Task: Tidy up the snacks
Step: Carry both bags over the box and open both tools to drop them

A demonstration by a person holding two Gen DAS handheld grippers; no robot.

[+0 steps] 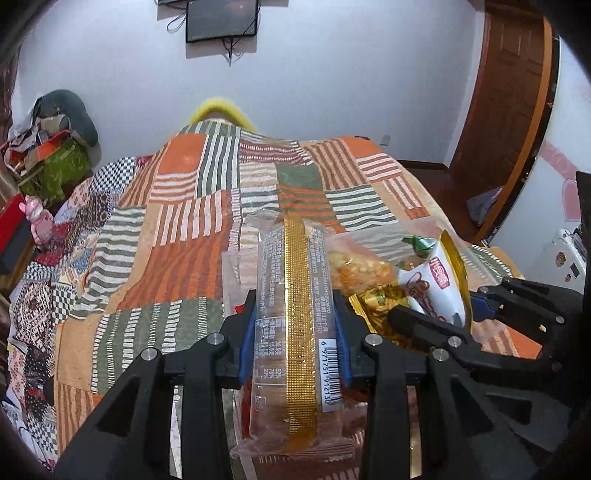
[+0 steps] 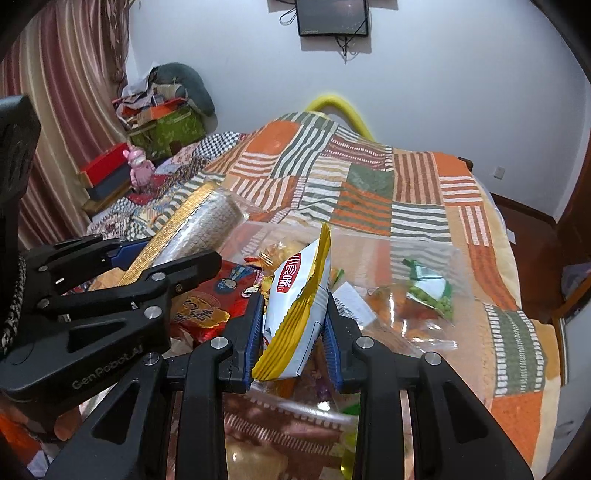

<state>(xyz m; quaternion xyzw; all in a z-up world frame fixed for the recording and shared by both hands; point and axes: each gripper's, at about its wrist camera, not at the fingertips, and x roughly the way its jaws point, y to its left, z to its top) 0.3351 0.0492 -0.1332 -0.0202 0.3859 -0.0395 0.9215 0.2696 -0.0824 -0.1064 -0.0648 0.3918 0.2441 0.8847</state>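
My left gripper [image 1: 297, 332] is shut on a long clear-wrapped snack pack [image 1: 295, 277] with a gold strip, its blue pads pressing both sides. In the right wrist view that pack [image 2: 207, 218] sticks up at the left from the left gripper [image 2: 166, 256]. The right gripper [image 2: 293, 332] is shut on a white and gold snack packet [image 2: 295, 306] with a red logo, and both also show in the left wrist view as the right gripper [image 1: 467, 308] and the packet [image 1: 439, 280]. Both grippers hang over a clear plastic bin [image 2: 369, 236] holding a red packet [image 2: 221, 288] and a green packet [image 2: 428, 288].
The bin sits on a bed with a patchwork cover [image 1: 166, 221]. Boxes and a pink toy [image 2: 140, 170] stand along the left side by the curtain. A screen [image 2: 332, 16] hangs on the far wall, and a wooden door [image 1: 506, 92] is at the right.
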